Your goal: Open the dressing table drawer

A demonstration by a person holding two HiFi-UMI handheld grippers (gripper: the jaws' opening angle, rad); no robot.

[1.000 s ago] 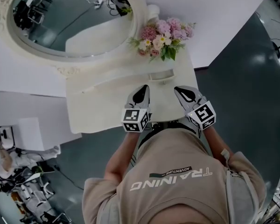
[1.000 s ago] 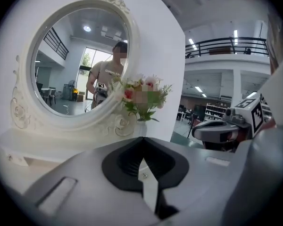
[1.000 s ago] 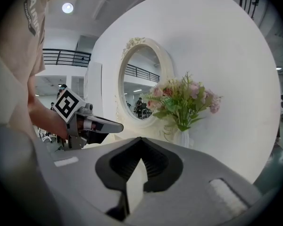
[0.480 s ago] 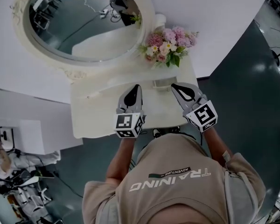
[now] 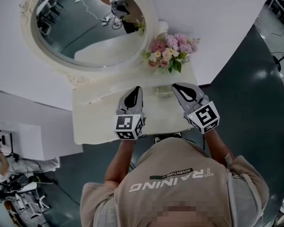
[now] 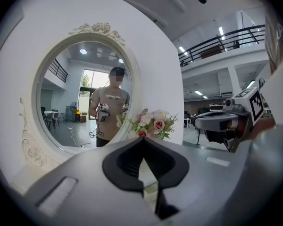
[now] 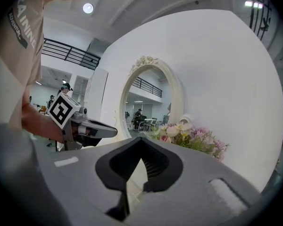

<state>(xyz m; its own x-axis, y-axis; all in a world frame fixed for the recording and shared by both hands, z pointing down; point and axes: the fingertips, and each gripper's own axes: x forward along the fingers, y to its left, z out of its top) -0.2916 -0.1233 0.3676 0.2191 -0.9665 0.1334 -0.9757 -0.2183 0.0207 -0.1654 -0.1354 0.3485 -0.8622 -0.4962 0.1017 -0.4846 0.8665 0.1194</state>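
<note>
Head view: dressing table (image 5: 92,119) top, oval mirror (image 5: 85,30) on the back edge, flowers (image 5: 173,48) at the back right corner. Left gripper (image 5: 137,90) and right gripper (image 5: 176,86) side by side over the near edge. Drawer is under that edge, not visible.
Left gripper view: jaws pinched together, empty, facing the mirror.
Right gripper view: jaws together, nothing held, flowers ahead.

Head view: overhead, steeply down onto table (image 5: 99,122). Gripper views: low, near-level, facing mirror (image 6: 70,93). Shared by all: flowers (image 5: 173,48).
</note>
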